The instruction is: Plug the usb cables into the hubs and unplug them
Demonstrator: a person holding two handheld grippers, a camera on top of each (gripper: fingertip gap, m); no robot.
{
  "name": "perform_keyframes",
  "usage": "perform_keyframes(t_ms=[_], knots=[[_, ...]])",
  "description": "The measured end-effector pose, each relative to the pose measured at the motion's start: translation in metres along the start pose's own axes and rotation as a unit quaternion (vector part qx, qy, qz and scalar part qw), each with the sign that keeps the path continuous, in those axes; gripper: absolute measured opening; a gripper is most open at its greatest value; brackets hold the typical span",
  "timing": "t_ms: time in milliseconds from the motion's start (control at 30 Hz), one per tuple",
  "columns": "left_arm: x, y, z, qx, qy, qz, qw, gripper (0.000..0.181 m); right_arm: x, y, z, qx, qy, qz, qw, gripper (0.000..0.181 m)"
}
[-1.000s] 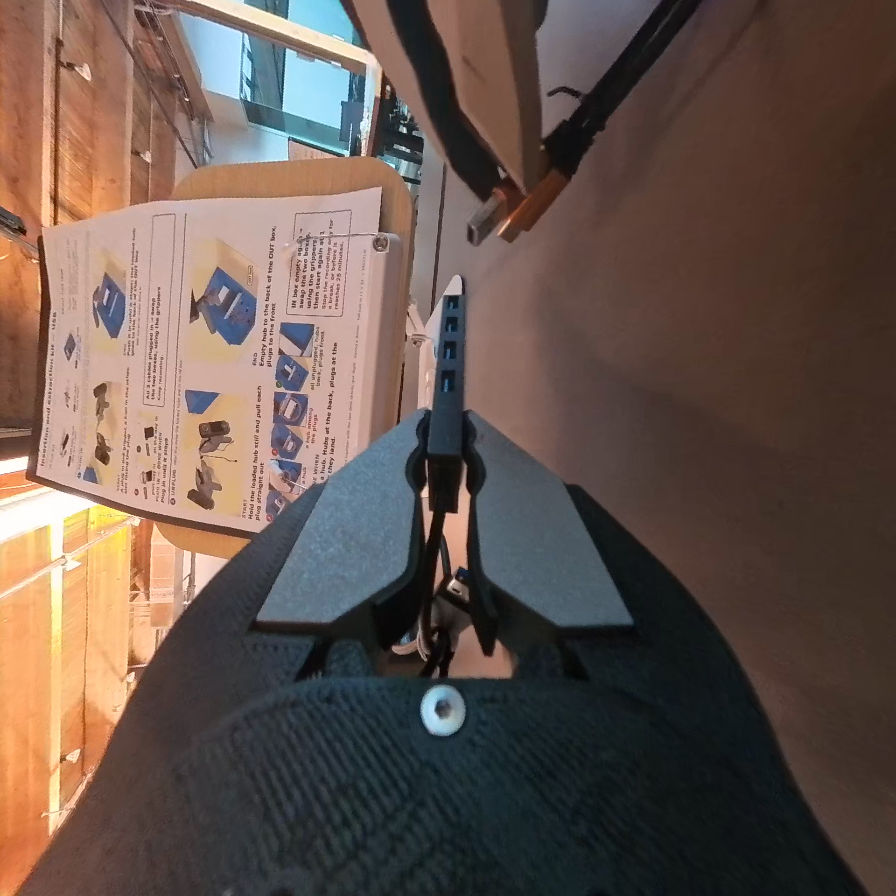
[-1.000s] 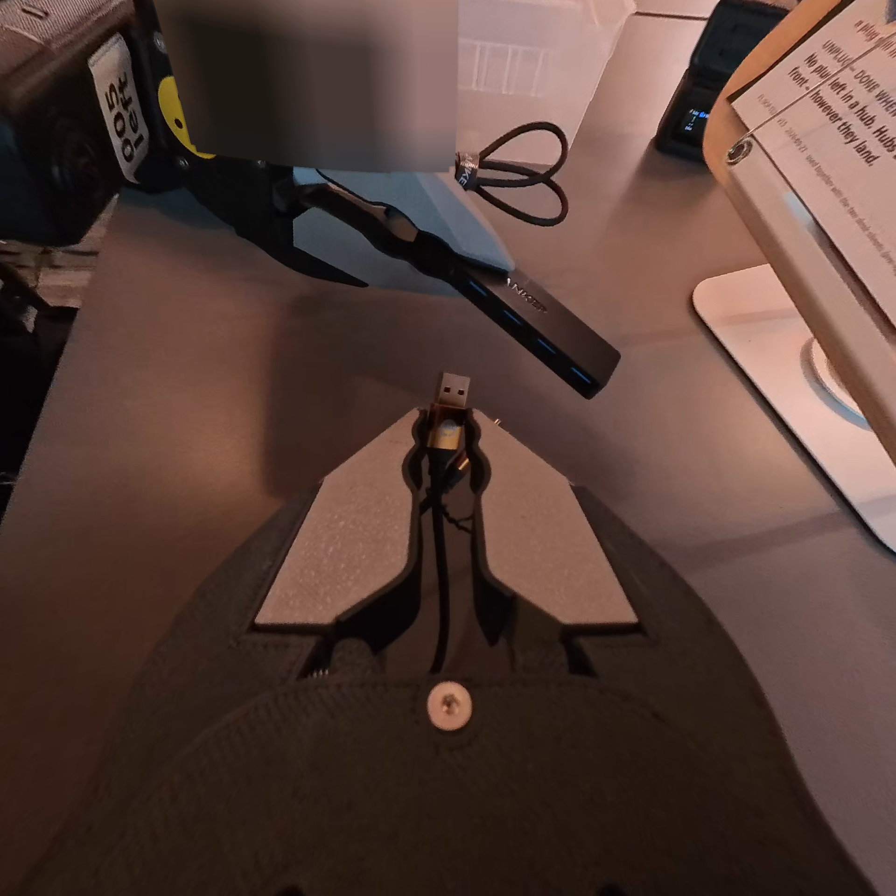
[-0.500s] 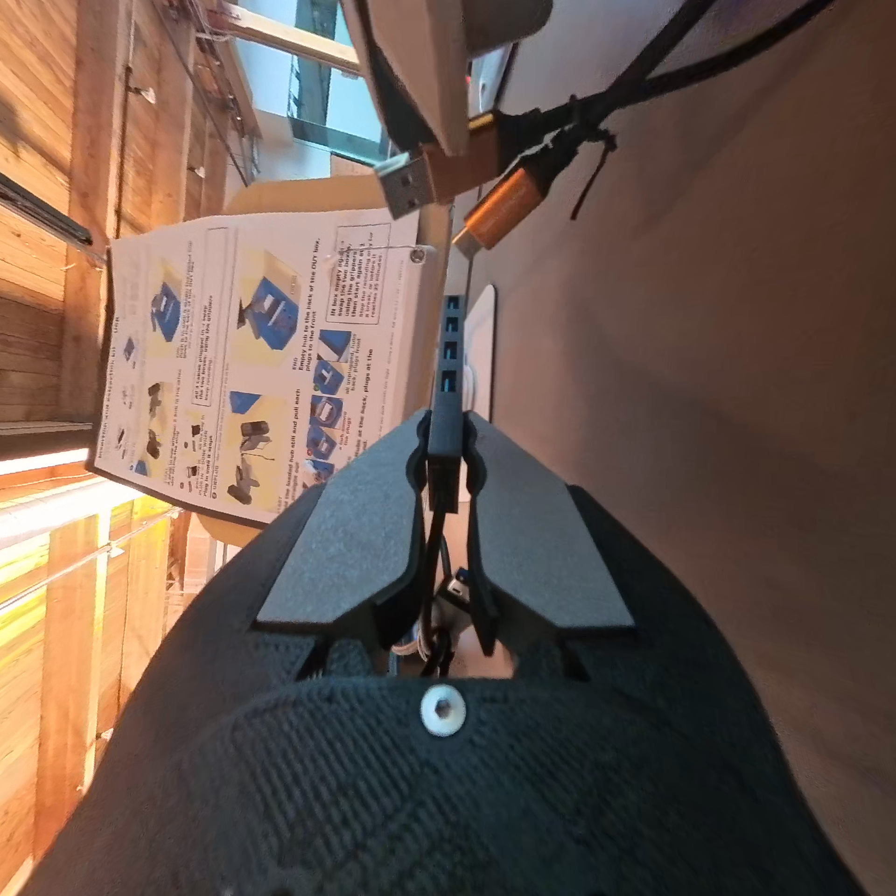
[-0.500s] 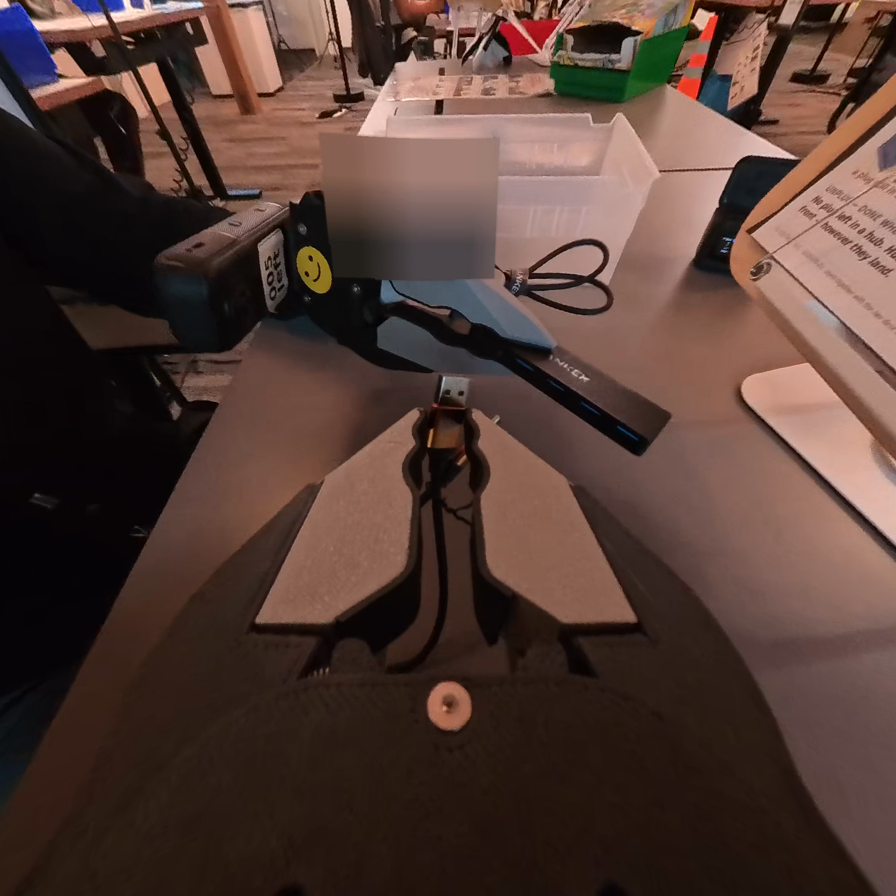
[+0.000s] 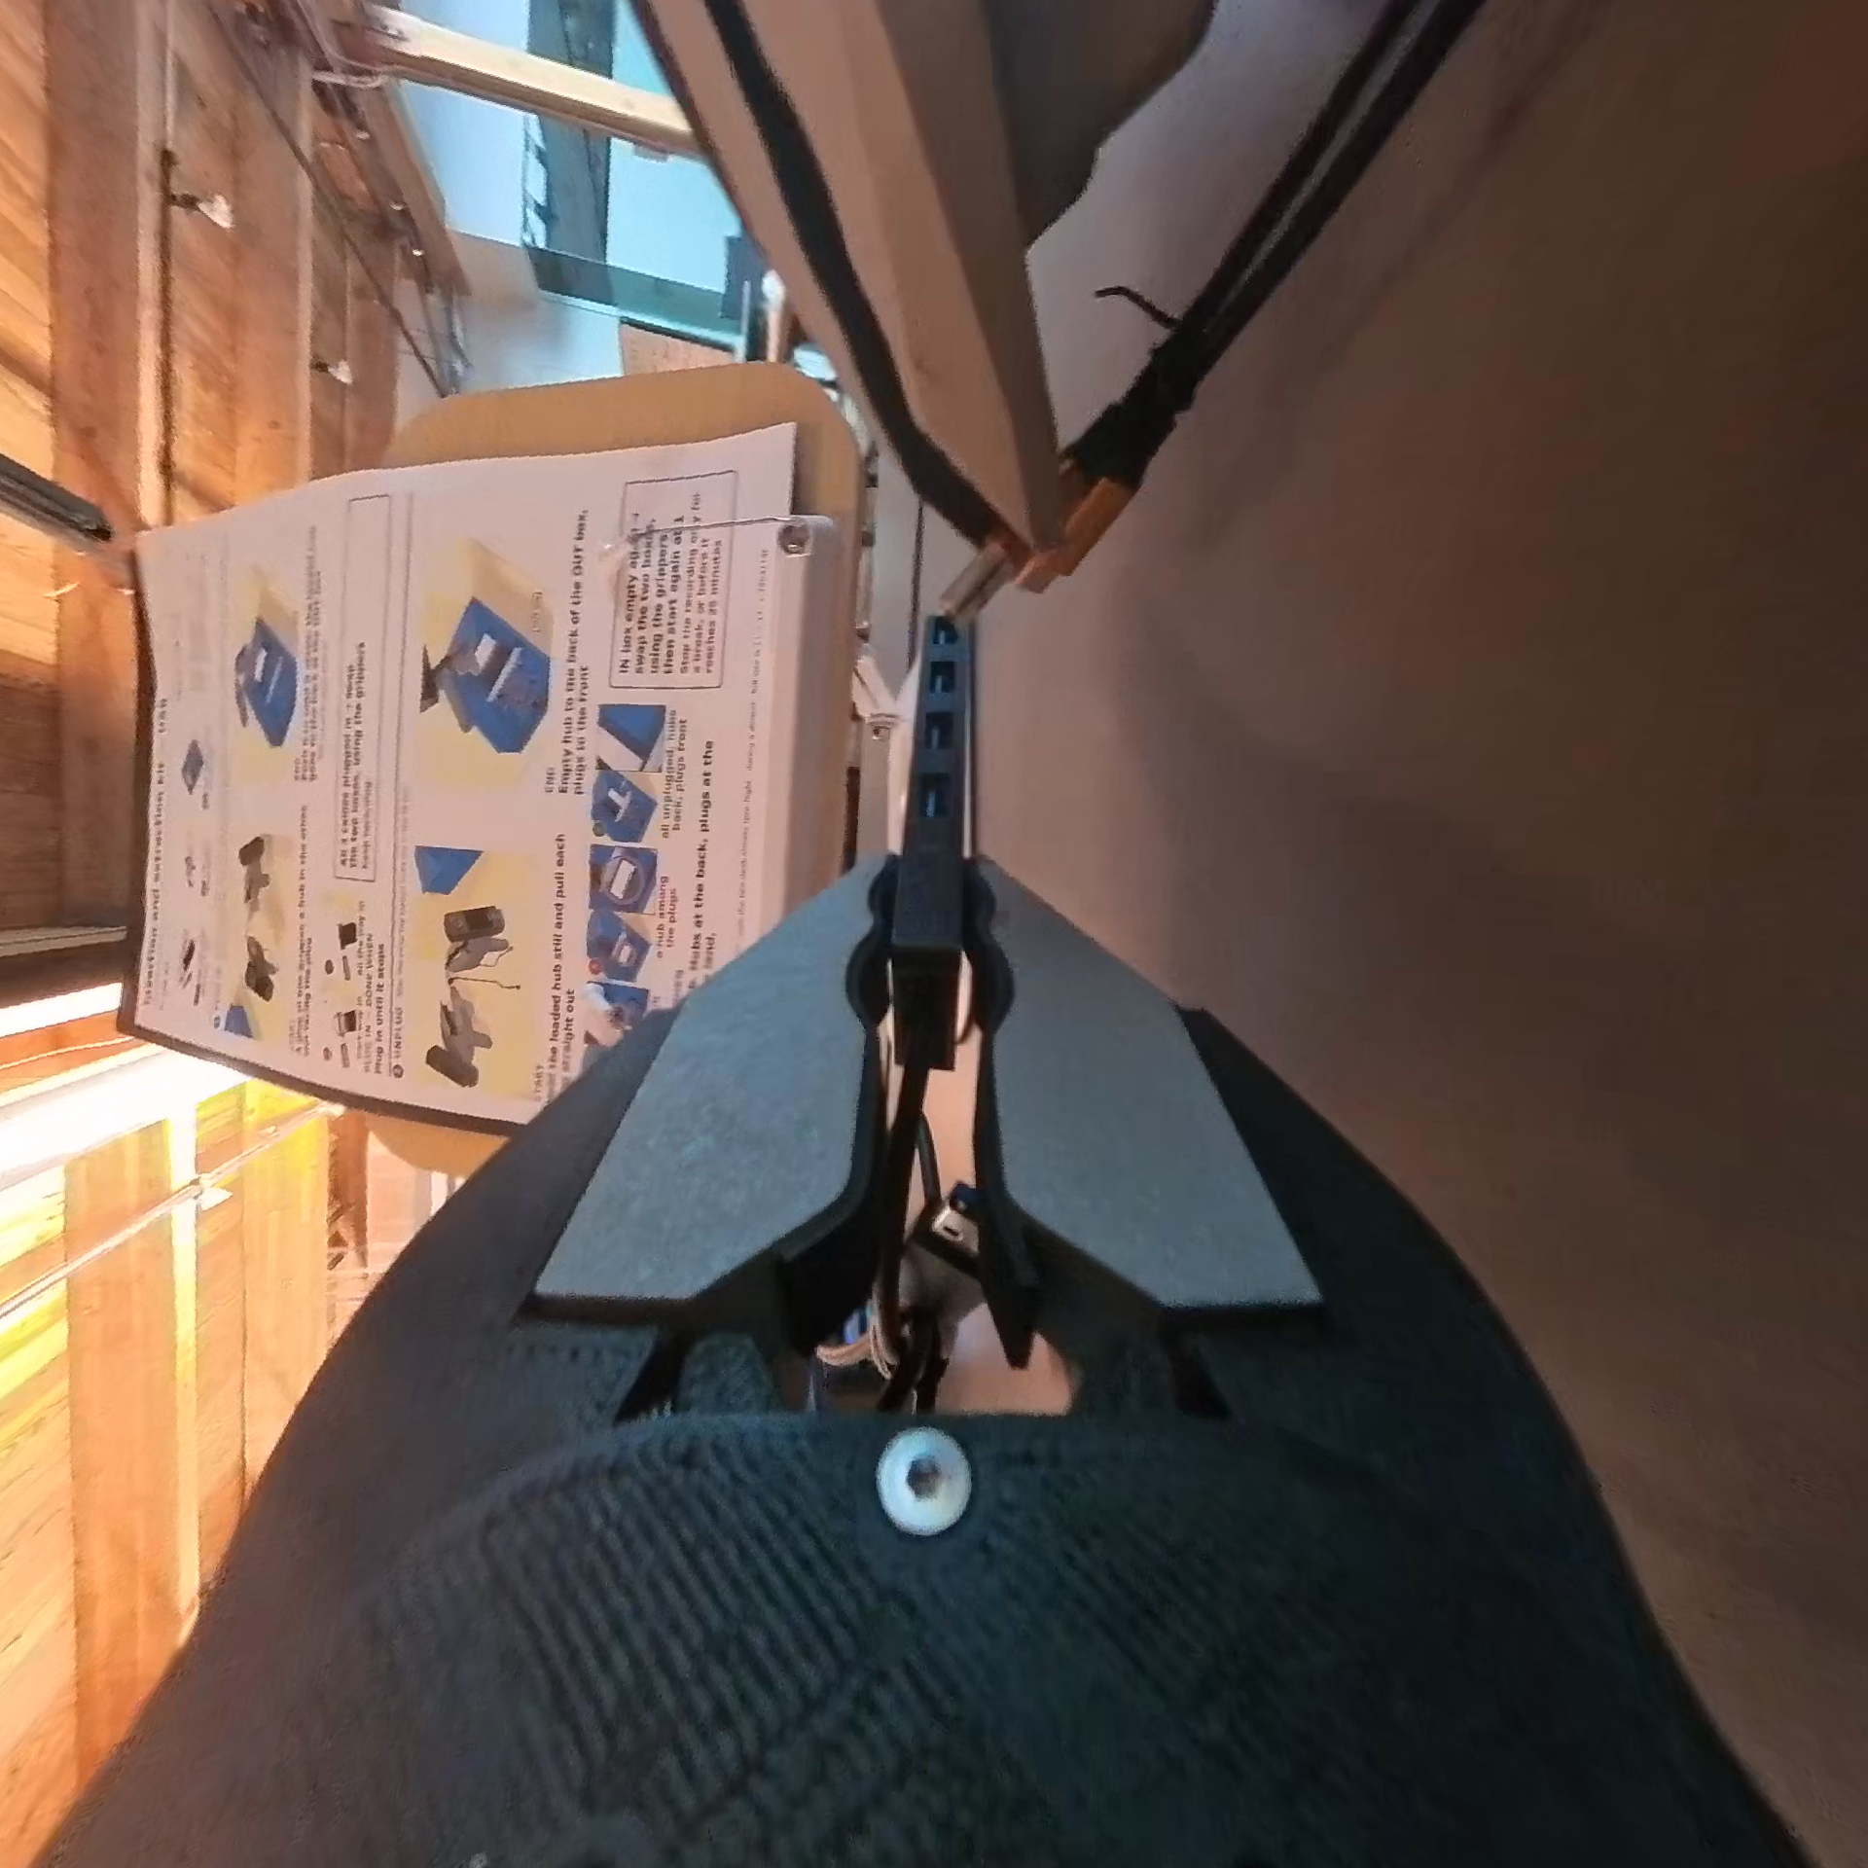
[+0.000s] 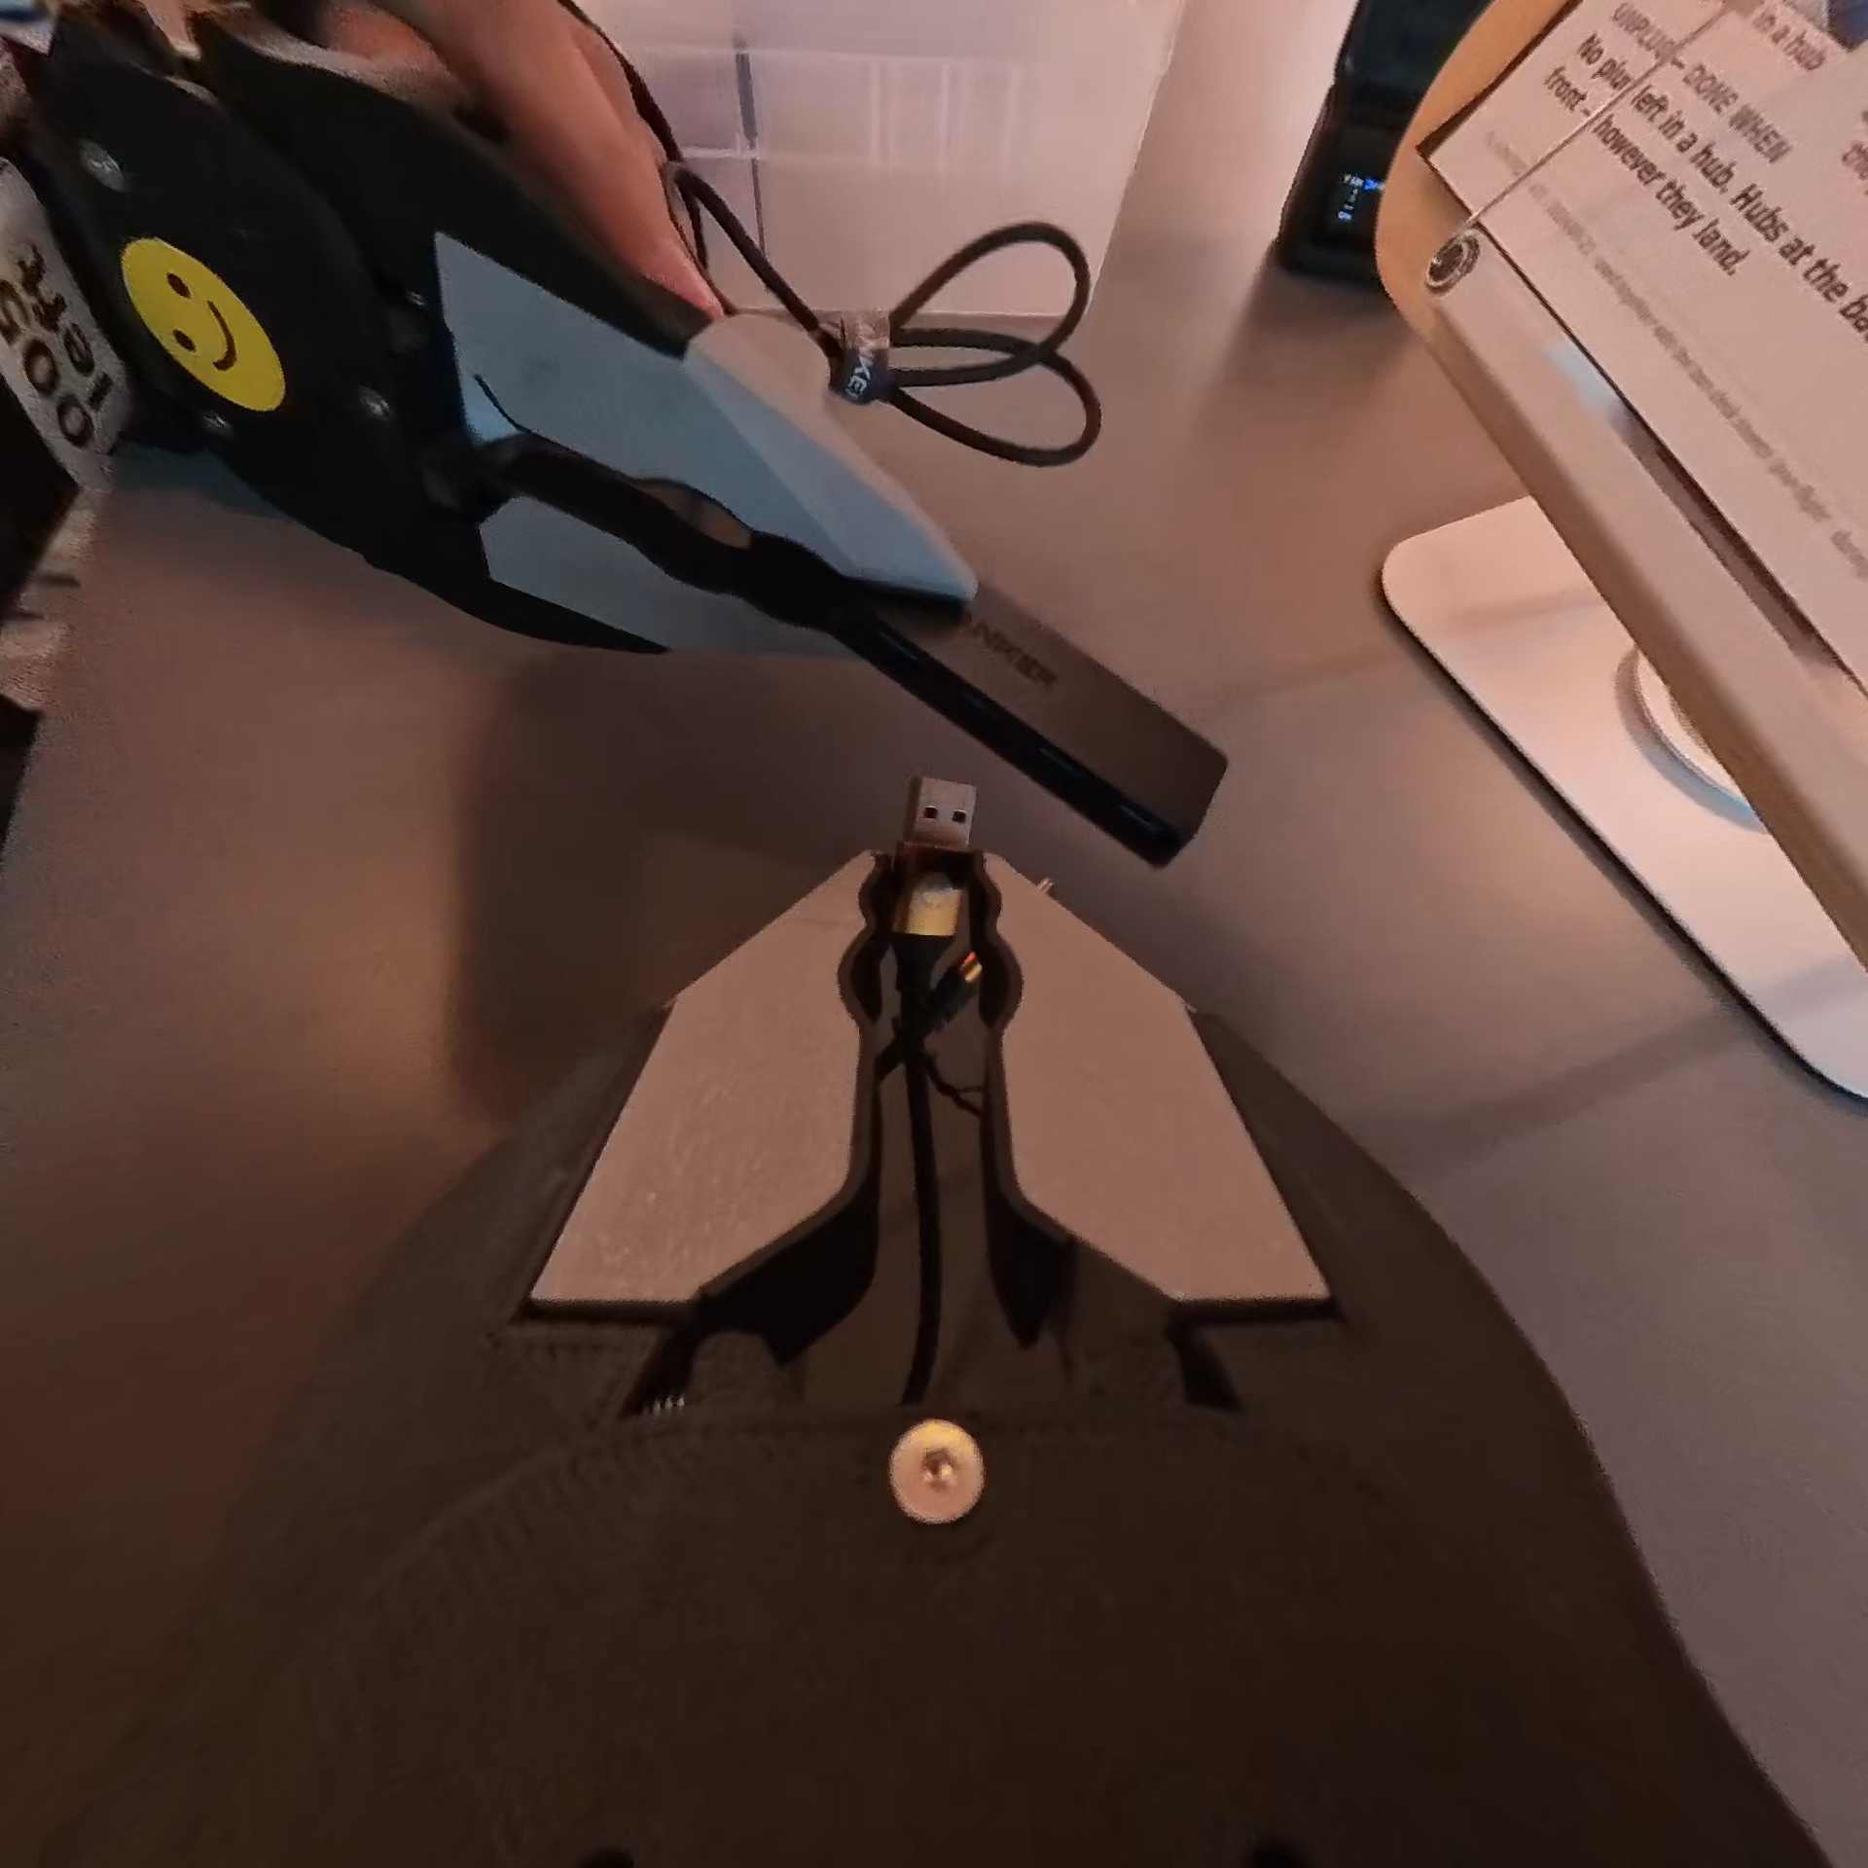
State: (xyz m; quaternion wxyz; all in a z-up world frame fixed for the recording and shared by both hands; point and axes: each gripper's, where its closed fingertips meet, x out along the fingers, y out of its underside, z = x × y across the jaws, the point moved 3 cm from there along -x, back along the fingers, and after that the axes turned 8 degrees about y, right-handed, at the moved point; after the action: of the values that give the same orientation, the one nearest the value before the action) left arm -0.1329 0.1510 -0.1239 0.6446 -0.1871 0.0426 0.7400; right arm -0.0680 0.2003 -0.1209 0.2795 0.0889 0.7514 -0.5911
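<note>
Clamping the near end of a black hub [image 5: 938, 768], the left gripper [image 5: 928, 910] has its jaws pressed against both sides of the hub's body at frame centre of the left wrist view, and the hub's row of ports runs up and away beyond the tips. Above the hub's far end, the right gripper [image 5: 1011, 566] enters from the upper right with a usb plug [image 5: 970, 584] whose metal tip sits just beside the farthest port. In the right wrist view, that plug [image 6: 942, 814] juts out past the tips at frame centre, its gold collar pinched between the closed jaws, just short of the hub [image 6: 1071, 728] slanting across above it. A grey table [image 6: 303, 809] lies beneath, and a black looped cable [image 6: 991, 374] rests in the upper middle.
</note>
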Motion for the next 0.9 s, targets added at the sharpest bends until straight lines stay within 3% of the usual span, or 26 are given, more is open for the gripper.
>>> perform_keyframes(t_ms=[233,400,567,633,900], knots=[[0.001,-0.010,-0.012,0.015,0.025,-0.001,1.000,0.009,0.013,0.006,-0.001,-0.038,0.054,0.042,0.997,0.011],[-0.003,-0.015,-0.013,-0.018,0.047,-0.025,0.998,0.008,0.018,0.009,-0.003,-0.027,0.060,0.051,0.997,0.012],[0.003,-0.002,-0.014,-0.032,0.063,-0.008,0.997,0.008,0.018,0.040,-0.011,-0.084,0.095,0.156,0.980,0.012],[0.004,0.003,-0.014,-0.050,0.074,-0.014,0.996,0.008,0.021,0.050,-0.004,-0.101,0.077,0.180,0.975,0.013],[-0.003,0.003,-0.010,-0.121,0.116,-0.064,0.984,0.008,0.011,0.012,-0.004,-0.134,0.121,0.069,0.981,0.045]])
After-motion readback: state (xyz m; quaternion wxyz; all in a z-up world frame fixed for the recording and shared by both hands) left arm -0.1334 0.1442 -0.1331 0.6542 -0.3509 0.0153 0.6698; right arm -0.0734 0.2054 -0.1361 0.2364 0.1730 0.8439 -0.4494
